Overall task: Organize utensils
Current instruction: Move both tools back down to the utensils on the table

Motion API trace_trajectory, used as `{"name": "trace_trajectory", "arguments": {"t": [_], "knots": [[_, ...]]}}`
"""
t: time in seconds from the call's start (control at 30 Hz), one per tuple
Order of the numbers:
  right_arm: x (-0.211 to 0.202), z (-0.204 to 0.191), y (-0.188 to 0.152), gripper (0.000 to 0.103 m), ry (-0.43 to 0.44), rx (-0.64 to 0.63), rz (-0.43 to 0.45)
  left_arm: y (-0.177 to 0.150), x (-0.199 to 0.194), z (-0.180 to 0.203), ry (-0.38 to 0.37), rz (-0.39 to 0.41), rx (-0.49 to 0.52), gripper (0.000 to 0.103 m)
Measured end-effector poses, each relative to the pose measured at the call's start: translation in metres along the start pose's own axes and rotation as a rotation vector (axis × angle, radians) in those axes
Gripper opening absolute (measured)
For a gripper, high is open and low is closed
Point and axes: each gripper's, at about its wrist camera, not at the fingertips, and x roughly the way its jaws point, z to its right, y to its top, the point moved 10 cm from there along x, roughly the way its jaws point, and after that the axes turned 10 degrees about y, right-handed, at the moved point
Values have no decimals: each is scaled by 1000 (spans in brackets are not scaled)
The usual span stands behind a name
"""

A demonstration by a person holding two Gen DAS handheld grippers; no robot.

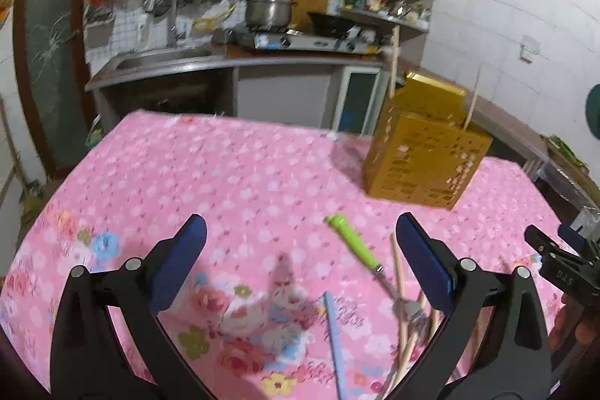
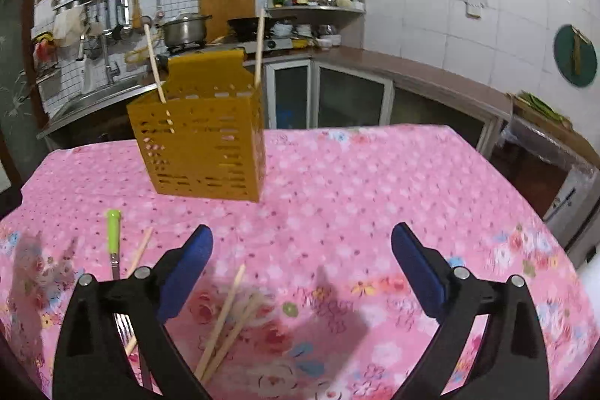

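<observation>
Upright yellow holder (image 2: 202, 145) holds two chopsticks (image 2: 155, 64); green-handled fork (image 1: 356, 252), loose chopsticks (image 2: 225, 321) lie nearby.

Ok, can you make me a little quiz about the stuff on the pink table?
1. True or false: both the left gripper and the right gripper are open and hold nothing.
2. What colour is the fork's handle? A) red B) green C) black
3. Fill in: two chopsticks already stand in the yellow ____.

Key:
1. True. Nothing sits between either pair of jaws.
2. B. The green-handled fork lies on the pink tablecloth beside loose chopsticks and a blue stick.
3. Holder.
</observation>
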Motion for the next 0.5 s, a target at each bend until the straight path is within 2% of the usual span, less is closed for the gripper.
{"name": "trace_trajectory", "arguments": {"t": [0.1, 0.37, 0.5], "knots": [[9, -4, -17, 94, 3, -34, -76, -12, 10, -2, 0, -51, 4, 98], [29, 6, -41, 94, 29, 48, -122, -36, 27, 2, 43, -83, 65, 98], [39, 9, -50, 94, 17, 49, -137, -42, 35, 1, 32, -100, 56, 98]]}}
